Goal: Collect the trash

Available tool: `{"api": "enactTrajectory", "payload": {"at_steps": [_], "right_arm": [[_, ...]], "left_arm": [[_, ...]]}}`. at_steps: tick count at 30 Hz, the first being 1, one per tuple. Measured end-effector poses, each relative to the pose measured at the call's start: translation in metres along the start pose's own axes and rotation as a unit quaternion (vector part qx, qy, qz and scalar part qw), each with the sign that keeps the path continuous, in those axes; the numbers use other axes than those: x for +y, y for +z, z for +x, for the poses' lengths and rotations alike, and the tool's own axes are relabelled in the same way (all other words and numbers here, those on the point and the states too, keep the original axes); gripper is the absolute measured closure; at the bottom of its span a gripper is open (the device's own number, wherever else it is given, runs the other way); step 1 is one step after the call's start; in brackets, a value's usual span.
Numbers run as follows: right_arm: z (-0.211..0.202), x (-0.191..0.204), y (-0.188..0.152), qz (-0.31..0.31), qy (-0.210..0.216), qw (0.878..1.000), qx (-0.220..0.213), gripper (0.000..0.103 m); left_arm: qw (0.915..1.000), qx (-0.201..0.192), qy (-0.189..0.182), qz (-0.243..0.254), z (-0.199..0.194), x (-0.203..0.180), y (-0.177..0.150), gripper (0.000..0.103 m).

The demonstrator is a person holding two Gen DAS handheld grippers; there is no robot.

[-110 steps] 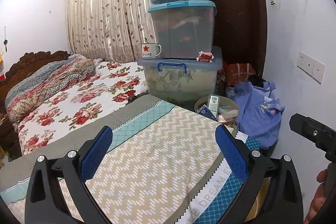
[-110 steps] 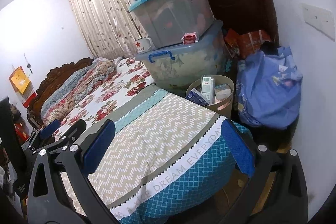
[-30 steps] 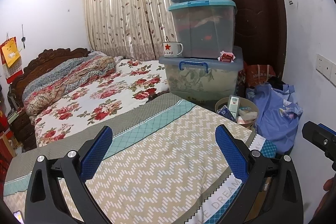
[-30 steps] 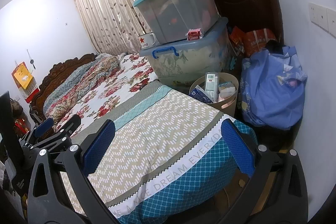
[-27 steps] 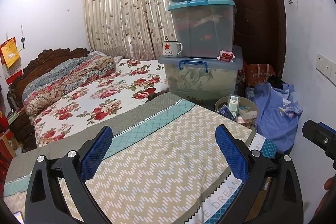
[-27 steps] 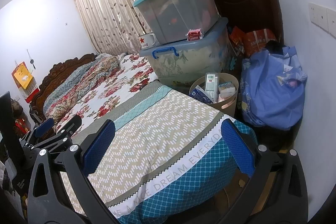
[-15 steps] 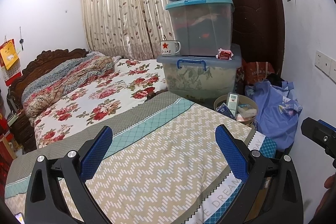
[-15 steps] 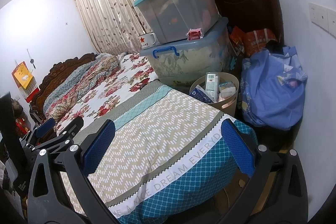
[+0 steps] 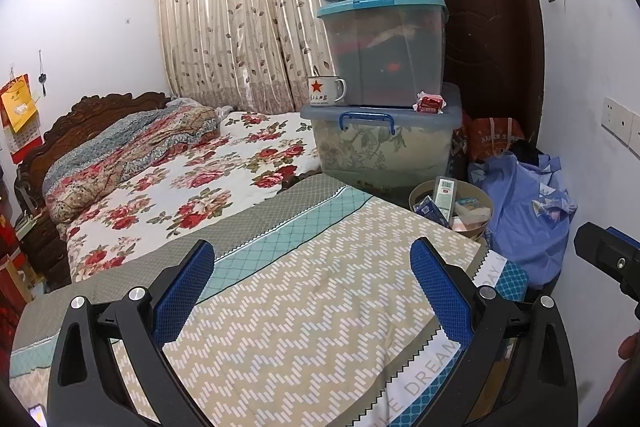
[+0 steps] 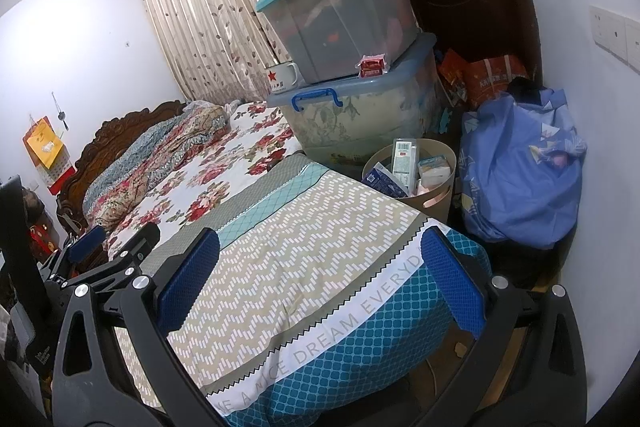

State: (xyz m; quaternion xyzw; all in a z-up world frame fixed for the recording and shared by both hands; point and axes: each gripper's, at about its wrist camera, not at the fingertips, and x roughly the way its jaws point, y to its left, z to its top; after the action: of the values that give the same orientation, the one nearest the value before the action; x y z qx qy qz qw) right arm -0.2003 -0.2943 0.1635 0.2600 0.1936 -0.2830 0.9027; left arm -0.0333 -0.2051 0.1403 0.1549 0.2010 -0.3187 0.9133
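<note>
Trash basket is seen on the floor at the bed's far corner, filled with cartons, between the stacked storage bins and a blue bundle. Left gripper and right gripper are held above the patterned bedspread, fingers spread wide apart, nothing gripped. A red packet is noted on the lowest bin's lid.

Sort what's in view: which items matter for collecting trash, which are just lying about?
Job-related:
- round bin holding cartons and packets
- small red packet on the bottom box's lid, possibly litter
- left gripper and right gripper, both open and empty

Lying about:
- stacked storage boxes
- star mug
- blue bundle
- patterned quilt
</note>
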Motion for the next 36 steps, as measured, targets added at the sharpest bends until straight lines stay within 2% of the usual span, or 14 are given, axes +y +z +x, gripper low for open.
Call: {"api": "enactTrajectory", "payload": {"at_steps": [36], "right_arm": [[0.0038, -0.0003, 0.0007, 0.002, 0.000, 1.000, 0.002, 0.003]], "left_arm": [[0.9996, 0.020, -0.019, -0.002, 0.0022, 0.0006, -0.0052, 0.008]]}}
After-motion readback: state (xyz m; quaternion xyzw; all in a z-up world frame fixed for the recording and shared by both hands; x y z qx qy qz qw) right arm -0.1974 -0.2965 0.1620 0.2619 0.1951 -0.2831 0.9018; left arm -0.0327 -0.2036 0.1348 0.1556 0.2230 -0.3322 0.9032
